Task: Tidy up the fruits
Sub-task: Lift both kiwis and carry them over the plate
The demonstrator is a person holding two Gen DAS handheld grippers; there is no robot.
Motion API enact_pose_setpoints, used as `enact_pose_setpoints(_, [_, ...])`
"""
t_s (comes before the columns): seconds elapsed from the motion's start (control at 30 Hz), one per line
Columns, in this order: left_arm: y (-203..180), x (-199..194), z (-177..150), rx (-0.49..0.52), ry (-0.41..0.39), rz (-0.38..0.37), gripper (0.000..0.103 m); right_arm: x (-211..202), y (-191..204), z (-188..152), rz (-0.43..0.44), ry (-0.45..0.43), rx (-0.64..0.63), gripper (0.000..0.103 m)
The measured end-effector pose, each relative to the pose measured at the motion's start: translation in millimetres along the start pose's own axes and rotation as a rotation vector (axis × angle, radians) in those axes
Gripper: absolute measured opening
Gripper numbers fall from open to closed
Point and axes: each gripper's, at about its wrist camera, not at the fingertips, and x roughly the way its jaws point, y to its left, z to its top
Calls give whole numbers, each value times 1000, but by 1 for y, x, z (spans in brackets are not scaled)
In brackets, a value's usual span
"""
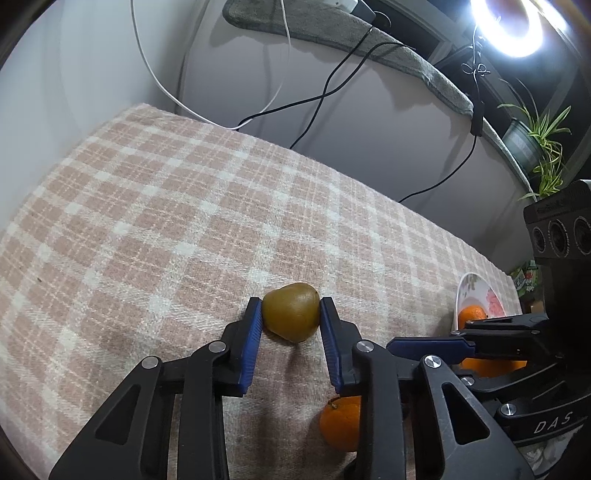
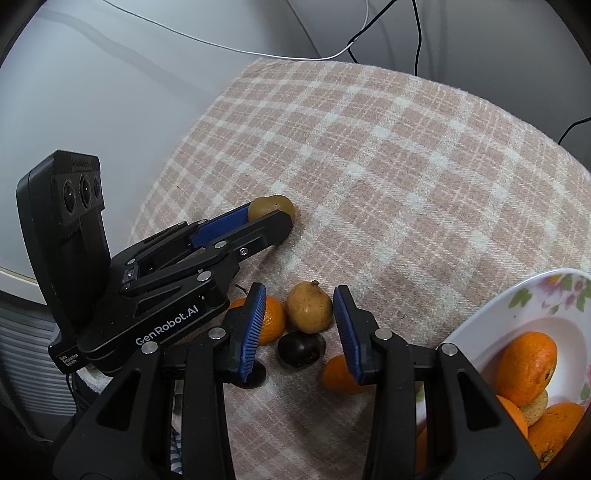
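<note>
My left gripper [image 1: 291, 312] is shut on a brown-green kiwi [image 1: 291, 312] that rests on the plaid cloth; the same grip shows in the right wrist view [image 2: 271, 206]. My right gripper [image 2: 300, 310] is open around a tan round fruit [image 2: 309, 306], not touching it. Beside that fruit lie an orange [image 2: 271, 325], a dark plum [image 2: 301, 347] and another orange [image 2: 334, 374]. A white floral plate [image 2: 517, 317] at the right holds several oranges [image 2: 526, 363].
The plaid cloth [image 1: 184, 221] covers the table, whose far edge meets a grey wall with hanging cables [image 1: 325, 88]. A potted plant [image 1: 539, 144] and a ring light [image 1: 513, 26] stand at the far right. The plate also shows in the left wrist view [image 1: 466, 288].
</note>
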Motion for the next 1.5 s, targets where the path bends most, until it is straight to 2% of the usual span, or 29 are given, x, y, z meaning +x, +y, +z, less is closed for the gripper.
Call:
enact_pose_setpoints(0.13, [1,-1,-1,-4,-2,-3,29,0,-4,-2,-5,-2,21,26])
enact_pose_setpoints(0.63, [0,-9,-2,-12,-23,1,28,-10,3,-6,-41,-37,-22,25])
enact_pose_setpoints(0.9, [-10,-24,-4,0,-51,-19,28,-42,-3,-11,-25,-105,-9,25])
enact_pose_setpoints(1.13, [-35,-38,-7,46,-74,-54,28,-85,-16,-23,-29,-195,10,25])
enact_pose_setpoints(1.5, [-80,-39,-14,119,-64,-119,28,-135,-63,-48,-70,-287,90,25])
